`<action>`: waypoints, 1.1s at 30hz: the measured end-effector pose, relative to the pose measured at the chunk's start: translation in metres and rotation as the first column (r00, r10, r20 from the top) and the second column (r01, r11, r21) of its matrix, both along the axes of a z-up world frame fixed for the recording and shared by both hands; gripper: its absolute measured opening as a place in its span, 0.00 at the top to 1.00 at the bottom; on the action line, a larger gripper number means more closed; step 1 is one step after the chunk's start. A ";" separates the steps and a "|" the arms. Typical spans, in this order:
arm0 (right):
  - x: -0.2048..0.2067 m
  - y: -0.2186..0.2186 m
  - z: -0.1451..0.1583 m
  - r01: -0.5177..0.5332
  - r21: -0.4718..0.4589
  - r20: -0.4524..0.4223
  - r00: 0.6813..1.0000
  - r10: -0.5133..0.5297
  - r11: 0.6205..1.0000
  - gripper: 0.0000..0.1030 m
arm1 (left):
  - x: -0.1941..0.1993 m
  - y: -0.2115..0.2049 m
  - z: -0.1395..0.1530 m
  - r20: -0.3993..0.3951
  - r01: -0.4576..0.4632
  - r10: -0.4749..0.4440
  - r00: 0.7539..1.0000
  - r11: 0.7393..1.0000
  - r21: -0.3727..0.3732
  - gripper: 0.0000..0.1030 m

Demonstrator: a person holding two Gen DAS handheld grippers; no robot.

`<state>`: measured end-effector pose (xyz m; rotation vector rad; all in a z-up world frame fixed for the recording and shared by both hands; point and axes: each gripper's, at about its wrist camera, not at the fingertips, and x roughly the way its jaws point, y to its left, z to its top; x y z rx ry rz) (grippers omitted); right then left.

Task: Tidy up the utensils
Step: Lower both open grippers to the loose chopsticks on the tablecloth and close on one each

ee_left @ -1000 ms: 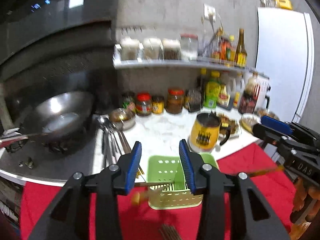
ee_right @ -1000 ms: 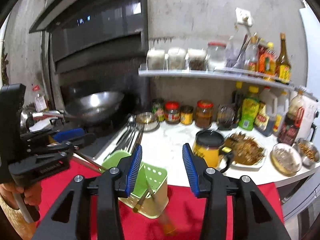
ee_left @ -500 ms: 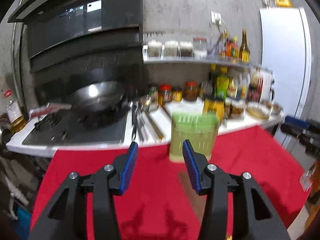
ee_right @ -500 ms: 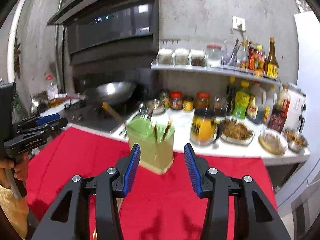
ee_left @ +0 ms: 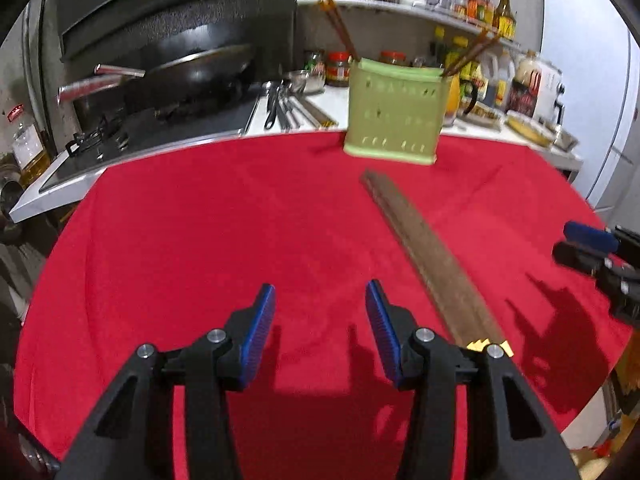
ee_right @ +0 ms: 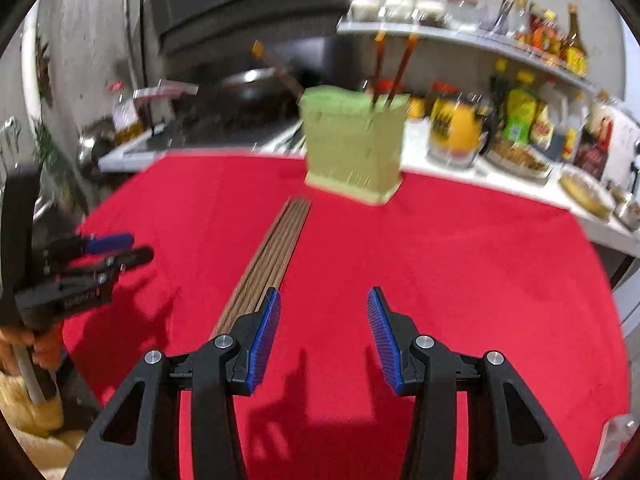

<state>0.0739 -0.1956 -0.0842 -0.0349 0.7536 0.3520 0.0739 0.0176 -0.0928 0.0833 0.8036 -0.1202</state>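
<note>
A green perforated utensil holder (ee_left: pixel 394 114) (ee_right: pixel 354 146) stands at the far edge of the red cloth (ee_left: pixel 240 240) (ee_right: pixel 440 260), with brown chopsticks sticking up out of it. A row of brown chopsticks (ee_left: pixel 432 256) (ee_right: pixel 268 264) lies flat on the cloth, running from the holder toward me. My left gripper (ee_left: pixel 320 320) hovers open and empty over the cloth, left of that row. My right gripper (ee_right: pixel 322 322) is open and empty too, its left finger just over the near end of the row. Each gripper shows at the side of the other's view.
Behind the cloth runs a white counter (ee_left: pixel 320 104) with loose metal utensils (ee_left: pixel 280 102), a wok on a black stove (ee_left: pixel 192 76), a yellow mug (ee_right: pixel 456 132), jars, bottles and food dishes. A shelf of jars hangs above. A hand (ee_right: pixel 24 344) holds the left gripper.
Both grippers have drawn back from the holder and sunk toward the cloth. The holder, close under them a second ago, now stands far ahead, and the chopstick row has come into view.
</note>
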 end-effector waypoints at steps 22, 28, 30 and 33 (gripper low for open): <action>0.023 0.048 -0.039 -0.041 -0.016 -0.128 0.991 0.038 0.999 0.90 | 0.002 0.011 -0.015 -0.051 0.005 -0.007 0.999 0.999 -0.035 0.55; 0.032 0.056 -0.041 -0.056 -0.046 -0.129 0.990 0.050 0.997 0.90 | 0.000 0.011 -0.014 -0.055 0.011 -0.013 0.998 0.998 -0.054 0.55; 0.036 0.057 -0.044 -0.048 -0.067 -0.134 0.990 0.039 0.997 0.90 | 0.001 0.010 -0.014 -0.061 0.014 -0.018 0.998 0.998 -0.062 0.55; 0.038 0.052 -0.045 -0.031 -0.083 -0.127 0.992 0.021 0.996 0.91 | 0.000 0.007 -0.014 -0.064 0.021 -0.025 0.998 0.998 -0.060 0.55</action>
